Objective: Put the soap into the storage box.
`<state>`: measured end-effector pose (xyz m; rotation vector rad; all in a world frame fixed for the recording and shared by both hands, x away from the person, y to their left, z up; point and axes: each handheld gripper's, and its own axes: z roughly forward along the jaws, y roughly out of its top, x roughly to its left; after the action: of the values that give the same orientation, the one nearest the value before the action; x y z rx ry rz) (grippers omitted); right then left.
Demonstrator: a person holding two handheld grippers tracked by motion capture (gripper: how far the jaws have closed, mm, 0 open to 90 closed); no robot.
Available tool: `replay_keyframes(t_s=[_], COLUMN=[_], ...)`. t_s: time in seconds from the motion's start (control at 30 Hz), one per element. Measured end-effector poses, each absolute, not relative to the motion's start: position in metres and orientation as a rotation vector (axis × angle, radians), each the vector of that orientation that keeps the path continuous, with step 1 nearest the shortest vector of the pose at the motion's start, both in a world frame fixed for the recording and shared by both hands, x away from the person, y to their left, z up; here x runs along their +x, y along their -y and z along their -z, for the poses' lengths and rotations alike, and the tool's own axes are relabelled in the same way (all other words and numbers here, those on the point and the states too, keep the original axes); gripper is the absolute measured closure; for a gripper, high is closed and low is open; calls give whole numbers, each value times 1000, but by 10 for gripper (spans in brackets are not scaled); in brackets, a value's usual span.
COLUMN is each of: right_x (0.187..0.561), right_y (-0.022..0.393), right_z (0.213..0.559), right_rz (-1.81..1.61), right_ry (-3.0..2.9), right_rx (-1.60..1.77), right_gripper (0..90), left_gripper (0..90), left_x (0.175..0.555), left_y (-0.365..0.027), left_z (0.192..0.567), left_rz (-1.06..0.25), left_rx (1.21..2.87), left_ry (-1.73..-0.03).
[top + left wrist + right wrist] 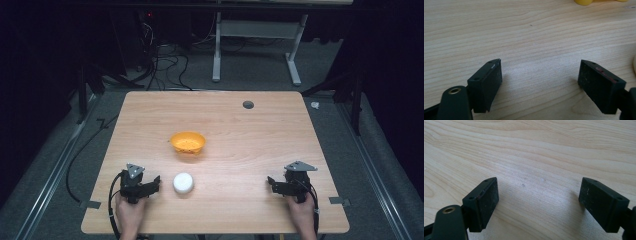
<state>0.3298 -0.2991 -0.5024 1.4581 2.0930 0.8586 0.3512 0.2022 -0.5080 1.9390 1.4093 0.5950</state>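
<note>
White lid [183,182] untouched, both grippers' fingers [485,83] wide open, empty

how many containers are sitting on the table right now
2. An orange bowl sits near the table's middle, and a small white tub stands nearer the person, just right of the left claw. None seem hidden.

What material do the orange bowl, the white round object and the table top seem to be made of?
Orange bowl: probably plastic, a uniform bright colour with a soft sheen. White round object: likely plastic too, smooth, but too small to tell. Table top: wood or wood-look laminate, pale grain lines, matte.
</note>
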Motion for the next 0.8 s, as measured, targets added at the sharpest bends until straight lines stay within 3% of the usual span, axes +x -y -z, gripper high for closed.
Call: replay_keyframes(t_s=[0.8], right_x=[330], right_y=[299], right_z=[502], right_rz=[-858], right_ry=[-2093], right_rx=[1457], right_gripper=[172], left_gripper=[192], left_x=[351], left_y=[-203], left_z=[508], left_rz=[-580], left_rx=[1932], left_ry=[-1409])
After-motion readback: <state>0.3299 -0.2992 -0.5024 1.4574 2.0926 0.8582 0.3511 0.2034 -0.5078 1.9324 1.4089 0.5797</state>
